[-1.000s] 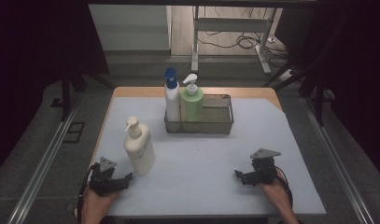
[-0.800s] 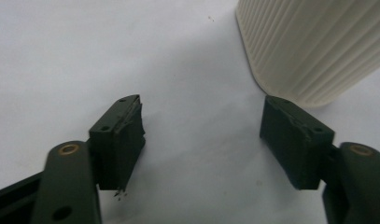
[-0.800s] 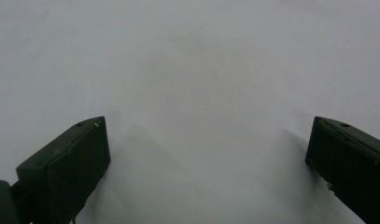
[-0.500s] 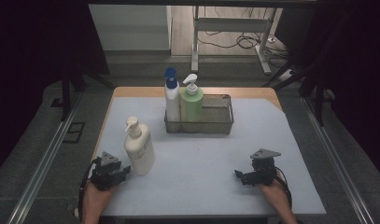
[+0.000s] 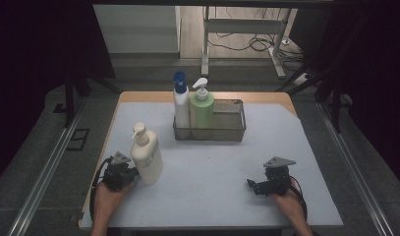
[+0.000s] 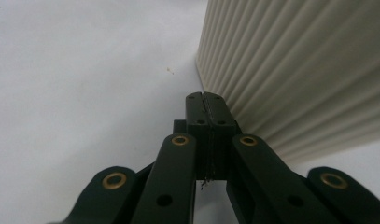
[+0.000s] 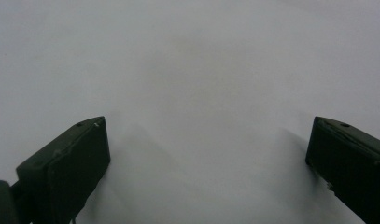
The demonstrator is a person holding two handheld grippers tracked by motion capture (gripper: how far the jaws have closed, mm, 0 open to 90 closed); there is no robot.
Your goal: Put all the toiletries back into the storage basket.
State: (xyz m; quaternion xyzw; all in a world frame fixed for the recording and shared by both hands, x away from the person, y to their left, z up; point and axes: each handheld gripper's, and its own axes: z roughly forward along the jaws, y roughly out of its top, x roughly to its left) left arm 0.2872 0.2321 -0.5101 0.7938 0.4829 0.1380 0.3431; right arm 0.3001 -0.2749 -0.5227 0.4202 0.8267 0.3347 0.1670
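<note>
L claw (image 5: 130,173) sits at near-left of worktop (image 5: 305,142), jaws just snapped together w/ nothing between, tips just beside base of ribbed cream pump bottle (image 5: 146,156); R claw (image 5: 250,184) rests near-right, jaws spread wide, nothing in them. Step looks like approach/nudge on cream bottle, prob. bound for wire basket (image 5: 232,129) at mid-back; next move calls for re-opening L claw and straddling bottle body before lifting. Count: 3 pump bottles — cream 1 loose, blue-capped white (image 5: 181,103) + green (image 5: 202,107) upright in basket's left half; 1 basket; 2 claws.
</note>
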